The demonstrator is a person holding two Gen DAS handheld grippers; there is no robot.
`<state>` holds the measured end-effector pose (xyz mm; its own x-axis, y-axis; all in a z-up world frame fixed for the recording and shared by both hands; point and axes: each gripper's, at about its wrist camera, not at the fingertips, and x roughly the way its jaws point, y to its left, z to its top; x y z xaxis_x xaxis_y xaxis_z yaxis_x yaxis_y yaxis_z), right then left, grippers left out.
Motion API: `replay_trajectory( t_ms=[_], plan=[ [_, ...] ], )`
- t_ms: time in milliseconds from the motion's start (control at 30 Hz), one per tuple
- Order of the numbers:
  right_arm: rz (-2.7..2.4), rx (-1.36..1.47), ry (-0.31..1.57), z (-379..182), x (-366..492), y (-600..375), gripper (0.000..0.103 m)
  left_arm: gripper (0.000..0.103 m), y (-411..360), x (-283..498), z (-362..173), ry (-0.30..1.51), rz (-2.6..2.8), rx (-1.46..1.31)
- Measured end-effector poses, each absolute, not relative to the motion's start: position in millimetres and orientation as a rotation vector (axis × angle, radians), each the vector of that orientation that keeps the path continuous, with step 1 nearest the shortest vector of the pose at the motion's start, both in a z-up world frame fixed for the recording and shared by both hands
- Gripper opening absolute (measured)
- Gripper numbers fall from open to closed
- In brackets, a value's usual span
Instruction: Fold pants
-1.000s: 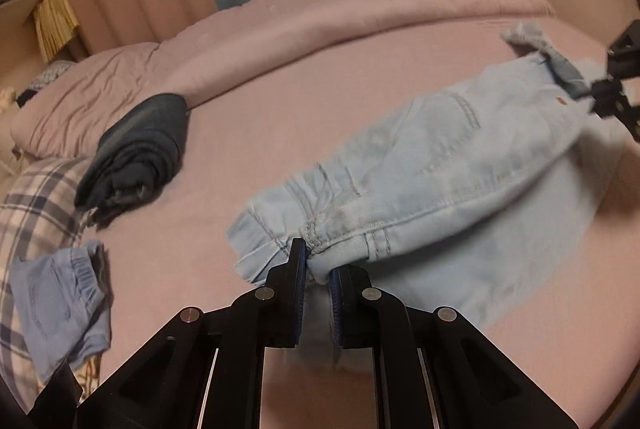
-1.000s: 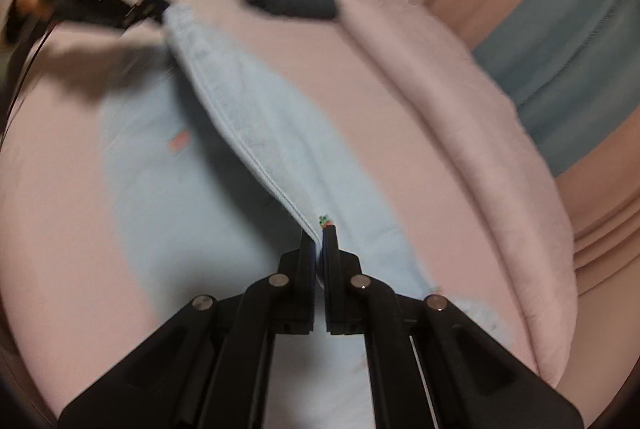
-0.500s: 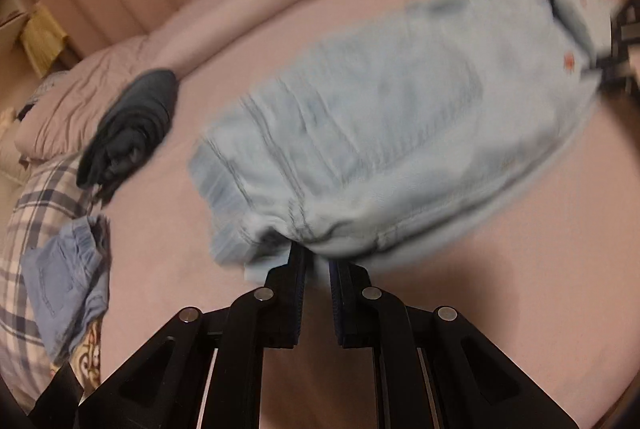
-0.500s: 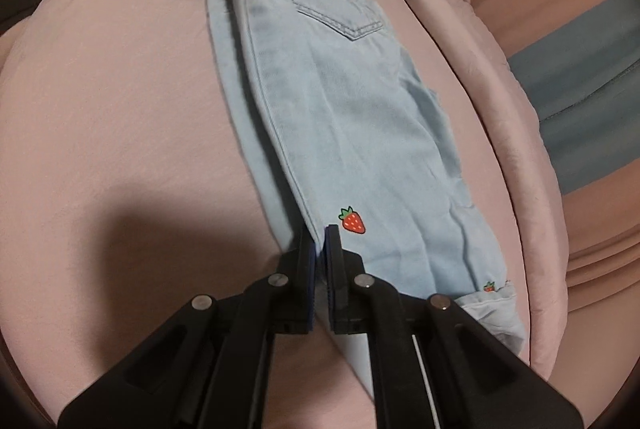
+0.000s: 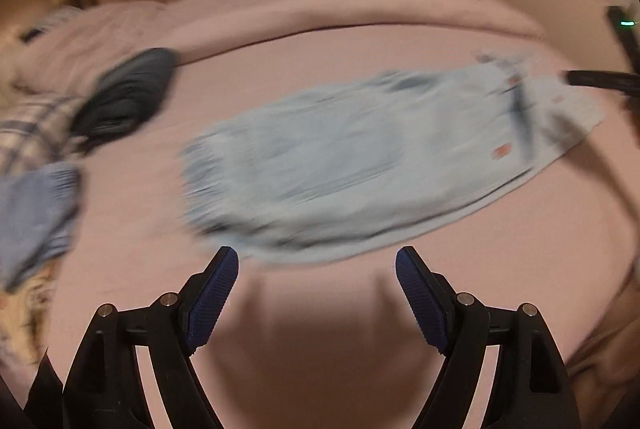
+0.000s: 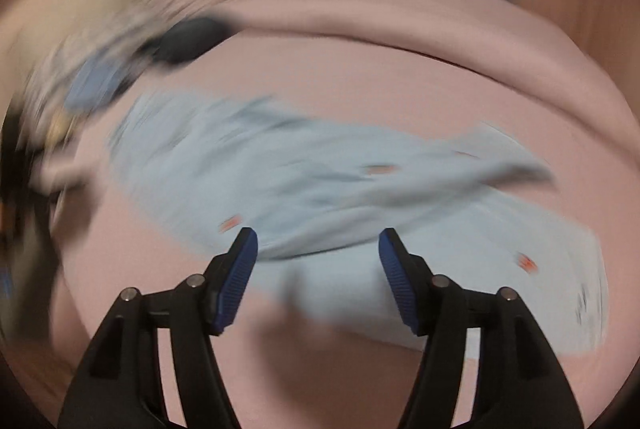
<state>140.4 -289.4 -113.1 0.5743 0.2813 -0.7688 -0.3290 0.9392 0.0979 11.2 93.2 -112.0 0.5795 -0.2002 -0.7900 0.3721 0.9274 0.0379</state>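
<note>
Pants down, both tongs empty

Light-blue denim pants with small red motifs [image 5: 352, 165] lie lengthwise-folded on the pink bed [image 5: 320, 77]. Left tongs [image 5: 316, 265] and right tongs [image 6: 318, 249] gape wide, gripping nothing. Best next: pinch both hem corners squarely, carry them evenly toward the waistband. No containers visible.

No legible text, labels, brands or numbers found, small orange-red marks noted on the light blue pants [image 5: 360, 165] [image 6: 320, 185], possibly printed motifs, too blurred to be read in either view
</note>
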Motion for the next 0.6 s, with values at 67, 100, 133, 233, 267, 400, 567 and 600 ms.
replay_trajectory(
  t_ms=[67,100,133,233,267,400,567,600],
  plan=[
    [0.225,0.044,0.909,-106,161,-324,0.067,0.081,61,20,-110,0.894,-0.422,0.19],
    [0.192,0.071,0.912,-102,171,-334,0.067,0.081,40,26,-109,0.891,-0.465,0.192],
    [0.166,0.097,0.936,-98,188,-343,0.067,0.081,21,31,-109,0.886,-0.507,0.198],
    [0.096,0.148,1.03,-95,240,-351,0.067,0.081,-43,45,-110,0.881,-0.614,0.24],
    [0.088,0.167,1.061,-98,257,-350,0.066,0.081,-62,50,-112,0.883,-0.642,0.247],
    [-0.031,0.112,1.205,-122,328,-335,0.065,0.08,-123,66,-124,0.886,-0.711,0.27],
    [-0.149,0.031,1.374,-167,365,-324,0.038,0.036,-161,76,-146,0.9,-0.707,0.376],
    [-0.155,-0.009,1.379,-172,368,-321,0.01,0.014,-166,78,-152,0.92,-0.719,0.384]
  ],
)
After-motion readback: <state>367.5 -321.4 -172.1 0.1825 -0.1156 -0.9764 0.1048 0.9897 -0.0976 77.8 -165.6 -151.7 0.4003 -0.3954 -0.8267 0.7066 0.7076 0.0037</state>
